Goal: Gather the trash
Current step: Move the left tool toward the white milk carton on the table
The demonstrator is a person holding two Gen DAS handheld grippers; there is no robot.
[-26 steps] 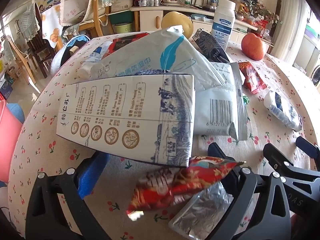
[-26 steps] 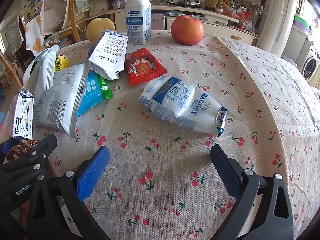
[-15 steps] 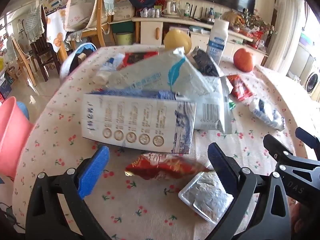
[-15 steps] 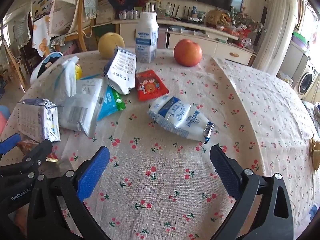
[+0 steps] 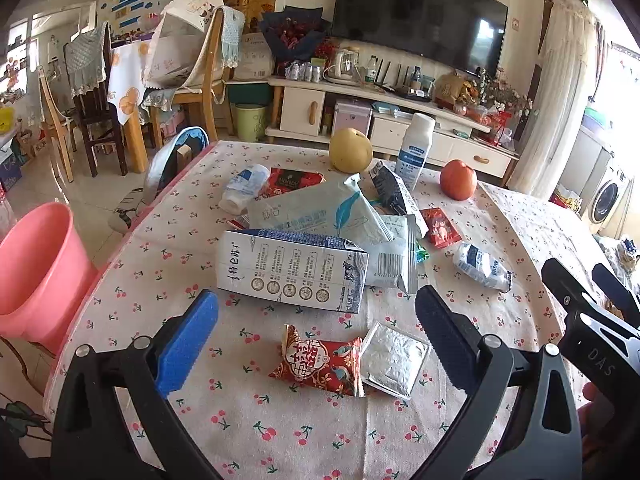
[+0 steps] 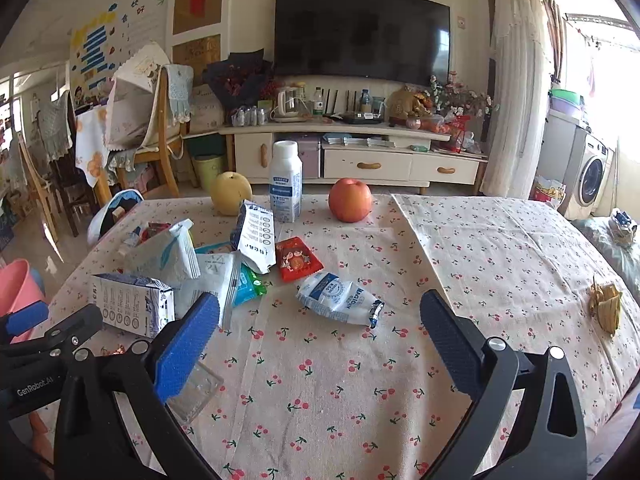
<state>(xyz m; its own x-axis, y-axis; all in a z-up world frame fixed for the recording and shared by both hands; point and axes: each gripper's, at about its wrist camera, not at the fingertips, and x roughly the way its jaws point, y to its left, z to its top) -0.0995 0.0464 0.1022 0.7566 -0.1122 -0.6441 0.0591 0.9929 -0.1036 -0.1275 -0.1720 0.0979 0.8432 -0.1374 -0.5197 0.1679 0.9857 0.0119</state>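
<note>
Pulling back and up from the cherry-print table (image 5: 192,264), both grippers now take in the whole litter: the left gripper (image 5: 316,336) and right gripper (image 6: 320,336) hang with jaws wide apart, empty. Nothing is collected yet; the red foil snack wrapper (image 5: 320,364) lies at six o'clock below the blue-and-white milk carton (image 5: 292,270), the pink plastic bin (image 5: 36,272) at nine o'clock.

Both your wrist cams sit above the near table (image 5: 256,412) edge, angled down toward the TV (image 6: 362,34); both share the milk carton (image 5: 292,270).
</note>
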